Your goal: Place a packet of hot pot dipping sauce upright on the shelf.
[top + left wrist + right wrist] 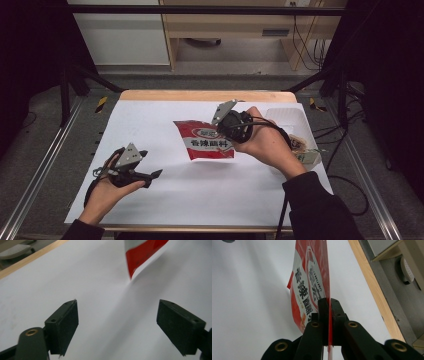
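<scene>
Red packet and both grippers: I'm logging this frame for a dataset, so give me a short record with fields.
surface: white sheet on a wood-edged table
packet: red packet, printed, held by one edge, lifted off the sheet
right gripper: fingers shut on the packet's edge
left gripper: fingers wide open, nothing between them, low over the sheet, apart from the packet
other items: clear container and a small bag at the table's right side, beyond the right hand
</scene>
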`<state>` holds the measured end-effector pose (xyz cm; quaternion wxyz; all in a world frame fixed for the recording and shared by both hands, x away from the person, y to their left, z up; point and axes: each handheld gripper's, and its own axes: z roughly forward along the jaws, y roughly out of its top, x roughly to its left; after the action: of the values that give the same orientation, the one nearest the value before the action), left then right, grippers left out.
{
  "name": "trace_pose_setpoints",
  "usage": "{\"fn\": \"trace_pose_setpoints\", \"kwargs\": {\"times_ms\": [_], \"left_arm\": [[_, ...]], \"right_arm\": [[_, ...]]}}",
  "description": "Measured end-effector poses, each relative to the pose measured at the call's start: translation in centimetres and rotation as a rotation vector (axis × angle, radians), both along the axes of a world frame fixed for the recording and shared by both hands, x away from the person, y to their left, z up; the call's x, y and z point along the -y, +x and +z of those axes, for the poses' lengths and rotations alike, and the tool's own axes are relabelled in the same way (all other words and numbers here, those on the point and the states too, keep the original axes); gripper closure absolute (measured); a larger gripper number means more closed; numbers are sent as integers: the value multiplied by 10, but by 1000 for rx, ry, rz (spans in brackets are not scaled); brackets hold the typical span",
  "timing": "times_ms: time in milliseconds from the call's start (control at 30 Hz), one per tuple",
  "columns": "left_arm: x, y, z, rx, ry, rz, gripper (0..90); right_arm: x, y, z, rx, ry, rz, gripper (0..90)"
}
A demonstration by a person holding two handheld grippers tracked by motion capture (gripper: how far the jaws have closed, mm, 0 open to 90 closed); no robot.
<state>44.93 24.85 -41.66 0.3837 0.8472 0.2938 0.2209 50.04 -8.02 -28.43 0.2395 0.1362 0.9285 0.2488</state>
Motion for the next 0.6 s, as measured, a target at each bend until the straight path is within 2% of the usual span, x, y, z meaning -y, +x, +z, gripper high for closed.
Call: {"fn": "trace_pose_setpoints", "kwargs": {"times_ms": [133,233,333,433,500,600], "left_arm": [[-9,-7,-19,-16,-6,59,117],[-18,-8,-26,-30,-15,87,97],[-26,-7,-29,-47,-67,120,91],[-30,-9,-29,-43,-91,147,91],[-31,-11,-29,-41,-94,156,91],[-30,-12,-31,-45,-77,165,92]], "right_arm": [[10,2,2,-9,5,1,900],[18,4,3,-10,18,-6,900],[25,6,6,6,28,-12,900],[31,8,11,19,50,-26,900],[35,9,14,30,54,-26,900],[38,10,20,55,62,-30,900]]}}
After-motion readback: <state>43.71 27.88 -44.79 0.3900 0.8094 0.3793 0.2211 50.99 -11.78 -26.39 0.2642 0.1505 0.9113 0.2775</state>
